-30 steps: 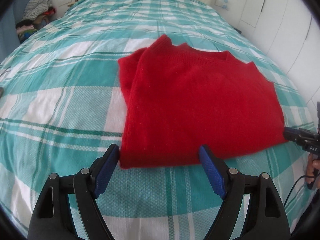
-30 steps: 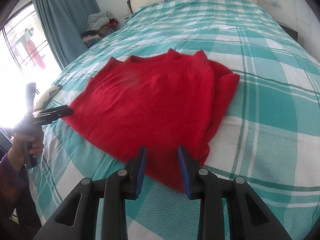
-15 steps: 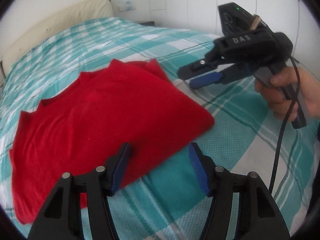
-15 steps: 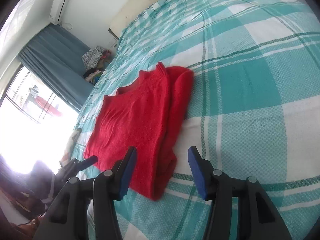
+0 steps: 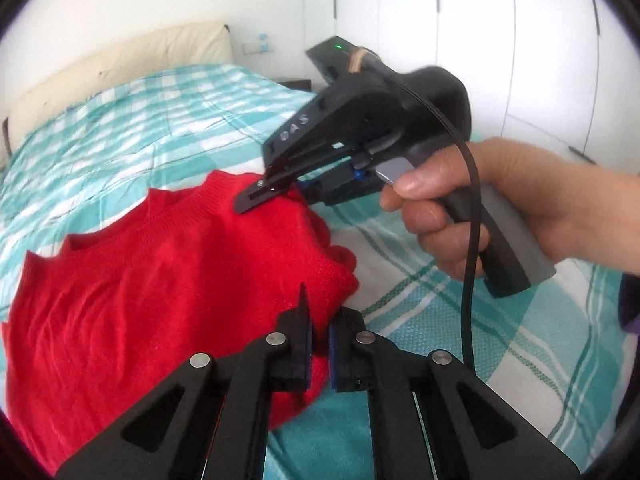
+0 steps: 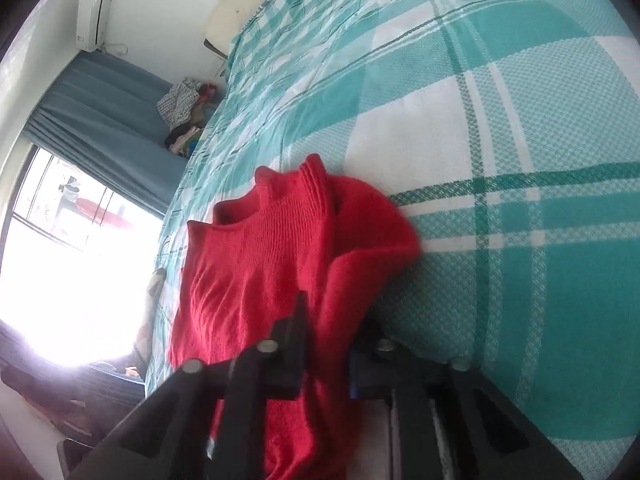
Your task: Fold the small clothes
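The bed [image 5: 120, 128], under a teal-and-white plaid cover, carries a red knit sweater [image 5: 160, 280] lying across it, collar toward the headboard [image 5: 120, 60] at 11 o'clock in the left wrist view. One side edge of the sweater is bunched up off the cover. The right claw [image 5: 276, 196], held in the person's right hand [image 5: 480, 208] at 3 o'clock of that view, is clamped on the upper corner by the ribbed collar. The left claw [image 5: 318, 344] is pinched shut on the lower part of that same edge; the right wrist view shows red knit [image 6: 280, 264] running between the right claw's [image 6: 328, 344] fingers.

This looks like the start of a lengthwise fold. To do it well, lift both corners level, keep the edge taut between the claws, and carry it across toward 9 o'clock. Soft knit sags and stretches, so avoid pulling the claws apart hard.
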`<state>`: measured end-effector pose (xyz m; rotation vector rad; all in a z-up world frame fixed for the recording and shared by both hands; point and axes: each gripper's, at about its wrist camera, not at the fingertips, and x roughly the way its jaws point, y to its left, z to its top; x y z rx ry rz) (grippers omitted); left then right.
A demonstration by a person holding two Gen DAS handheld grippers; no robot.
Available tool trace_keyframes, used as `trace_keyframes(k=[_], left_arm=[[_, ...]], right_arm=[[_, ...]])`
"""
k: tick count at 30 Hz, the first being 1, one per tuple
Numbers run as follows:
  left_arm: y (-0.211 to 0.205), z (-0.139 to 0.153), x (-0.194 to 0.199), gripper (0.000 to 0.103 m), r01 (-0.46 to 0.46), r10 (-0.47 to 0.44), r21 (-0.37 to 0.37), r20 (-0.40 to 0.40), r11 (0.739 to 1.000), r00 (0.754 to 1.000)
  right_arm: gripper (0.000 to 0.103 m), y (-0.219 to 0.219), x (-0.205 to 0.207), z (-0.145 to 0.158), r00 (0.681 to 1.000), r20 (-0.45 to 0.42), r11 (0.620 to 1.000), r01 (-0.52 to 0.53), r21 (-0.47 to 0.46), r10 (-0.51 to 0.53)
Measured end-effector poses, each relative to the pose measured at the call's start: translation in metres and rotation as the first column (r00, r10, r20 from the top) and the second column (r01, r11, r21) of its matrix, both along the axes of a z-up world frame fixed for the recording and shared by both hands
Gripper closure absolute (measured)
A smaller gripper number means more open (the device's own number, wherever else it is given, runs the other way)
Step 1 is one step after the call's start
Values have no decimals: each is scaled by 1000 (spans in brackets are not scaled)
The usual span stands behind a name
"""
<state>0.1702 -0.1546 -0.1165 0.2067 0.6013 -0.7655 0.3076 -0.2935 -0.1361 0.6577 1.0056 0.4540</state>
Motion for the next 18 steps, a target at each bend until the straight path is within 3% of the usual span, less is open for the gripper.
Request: trace_keyframes(k=[4, 9, 13, 15, 17, 18], left_arm=[[73, 25, 4, 99, -136, 123, -185, -81, 973, 989], [167, 32, 9, 99, -335, 295, -271, -179, 903, 939], [230, 15, 21, 99, -482, 417, -262, -267, 836, 869], [249, -2, 29, 98, -529, 455, -221, -311, 819, 834], [259, -19, 47, 88, -588, 509, -132, -375, 798, 775], [266, -25, 49, 72, -613, 528, -109, -404, 783, 747]], right_arm=[[89, 34, 0, 44, 997, 81, 1000, -17, 12, 16], [89, 136, 26, 84, 981, 125, 989, -141, -46, 145], [89, 224, 49, 75, 967, 102, 969, -226, -98, 235], [89, 263, 57, 62, 958, 92, 956, -259, -137, 273], [82, 293, 64, 45, 950, 66, 943, -291, -161, 304], [79, 304, 69, 35, 953, 39, 946, -292, -143, 300]])
